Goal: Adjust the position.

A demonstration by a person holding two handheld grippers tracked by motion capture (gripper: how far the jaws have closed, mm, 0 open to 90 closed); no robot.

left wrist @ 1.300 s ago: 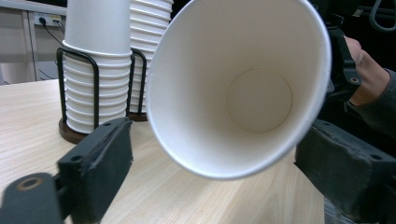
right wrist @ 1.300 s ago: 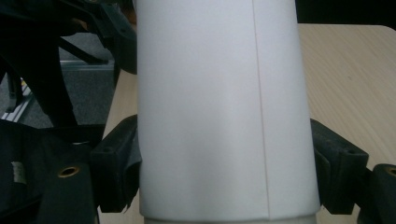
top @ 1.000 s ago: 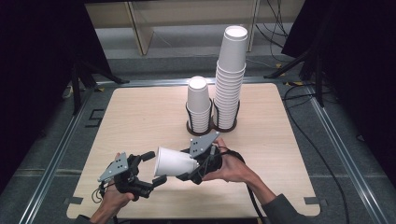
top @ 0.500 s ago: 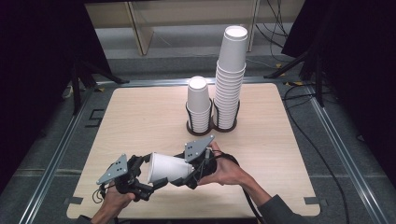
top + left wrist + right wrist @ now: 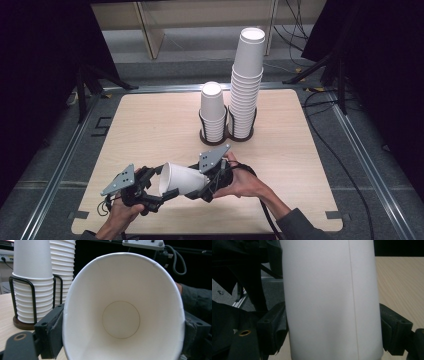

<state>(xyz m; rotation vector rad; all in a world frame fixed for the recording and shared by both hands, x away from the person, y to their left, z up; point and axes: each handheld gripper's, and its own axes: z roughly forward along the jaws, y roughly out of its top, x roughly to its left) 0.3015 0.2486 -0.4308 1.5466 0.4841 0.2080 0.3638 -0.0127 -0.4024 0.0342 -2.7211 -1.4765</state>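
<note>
Handover is the step, by my reading: in the high view, low and left of centre, one paper cup (image 5: pixel 181 179) lies on its side between two grippers above the table (image 5: pixel 150 125). The right gripper (image 5: pixel 206 186) holds its narrow end, and the left gripper (image 5: pixel 159 192) sits at the wide rim. Above centre stands a wire holder (image 5: pixel 226 135) with two stacks — a short stack (image 5: pixel 213 112) and a tall stack (image 5: pixel 246 85), too many cups to count surely. The left gripper view looks straight into the cup (image 5: pixel 122 315), mouth filling the frame, a black jaw close on either side of the rim; touching or not, I cannot tell. Both stacks sit upper left there. The right gripper view shows the cup wall (image 5: pixel 329 300) upright at centre, jaws pressed on both flanks — clamped. Next, I judge, the left jaws must pinch the rim gently without crushing it before the right lets go.
</note>
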